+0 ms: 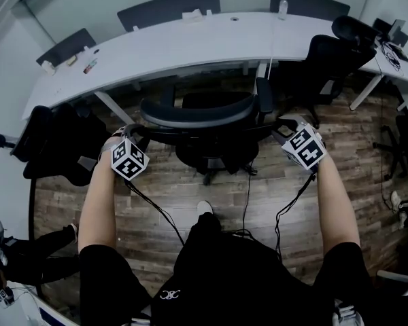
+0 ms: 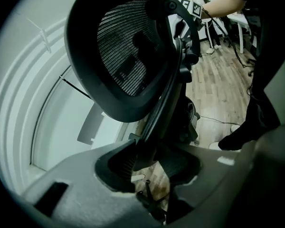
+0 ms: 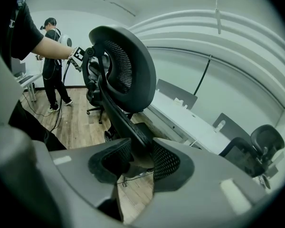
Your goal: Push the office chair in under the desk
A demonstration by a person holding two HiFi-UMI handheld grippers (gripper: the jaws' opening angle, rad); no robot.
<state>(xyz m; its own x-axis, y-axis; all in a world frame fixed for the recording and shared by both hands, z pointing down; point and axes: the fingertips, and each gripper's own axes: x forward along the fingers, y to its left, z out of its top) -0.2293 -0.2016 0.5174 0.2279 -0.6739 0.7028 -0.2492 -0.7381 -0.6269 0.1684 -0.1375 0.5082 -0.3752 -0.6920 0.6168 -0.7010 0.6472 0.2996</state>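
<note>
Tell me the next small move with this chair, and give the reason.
Probably push the chair straight ahead toward the desk, evenly on both sides. The left claw and right claw each clamp its back frame, and it stands mostly short of the desk's edge.

Head view: even, cool overhead light. The white worktop (image 1: 190, 43) is close to blown out, and the wood floor (image 1: 163, 189) is dimmer, with soft shadow under the office chair (image 1: 204, 114). We flag heavy fisheye bending and black vignetted corners in all views. In the gripper views, the left tongs (image 2: 147, 165) and right tongs (image 3: 143, 160) sit near the lens, soft and grainy. The chair mesh is underexposed.
</note>
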